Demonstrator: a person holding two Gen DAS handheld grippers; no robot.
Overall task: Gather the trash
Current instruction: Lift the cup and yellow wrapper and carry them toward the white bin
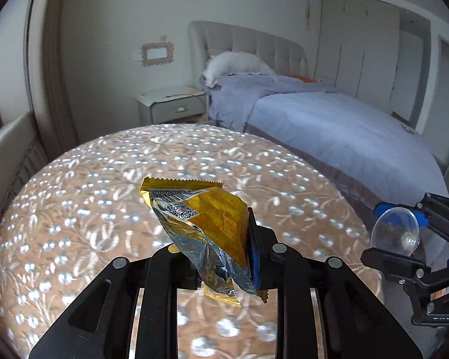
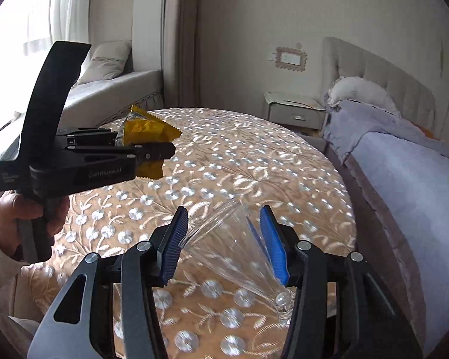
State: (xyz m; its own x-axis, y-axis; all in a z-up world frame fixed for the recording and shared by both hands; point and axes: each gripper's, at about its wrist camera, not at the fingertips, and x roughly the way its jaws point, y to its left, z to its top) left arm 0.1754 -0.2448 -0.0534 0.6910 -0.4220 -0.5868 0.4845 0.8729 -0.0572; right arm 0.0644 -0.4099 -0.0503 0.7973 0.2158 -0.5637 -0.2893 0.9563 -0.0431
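Note:
A crumpled gold and silver snack wrapper (image 1: 212,218) is pinched in my left gripper (image 1: 224,248), which is shut on it above the round table (image 1: 74,209). In the right wrist view that left gripper (image 2: 164,151) hangs at the left with the wrapper (image 2: 146,130) sticking out of its tip. My right gripper (image 2: 223,209) is shut on a clear plastic cup (image 2: 239,254); both blue pads (image 2: 176,239) press its sides. The cup lies tilted, its base toward the camera. In the left wrist view my right gripper (image 1: 380,233) with the cup (image 1: 398,227) is at the right edge.
An embroidered beige cloth (image 2: 254,164) covers the table. A bed with a lilac cover (image 1: 344,131) runs along the table's right side, with a nightstand (image 1: 170,104) behind it. A cushioned window seat (image 2: 113,92) is at the back left. A hand (image 2: 21,209) holds the left gripper's handle.

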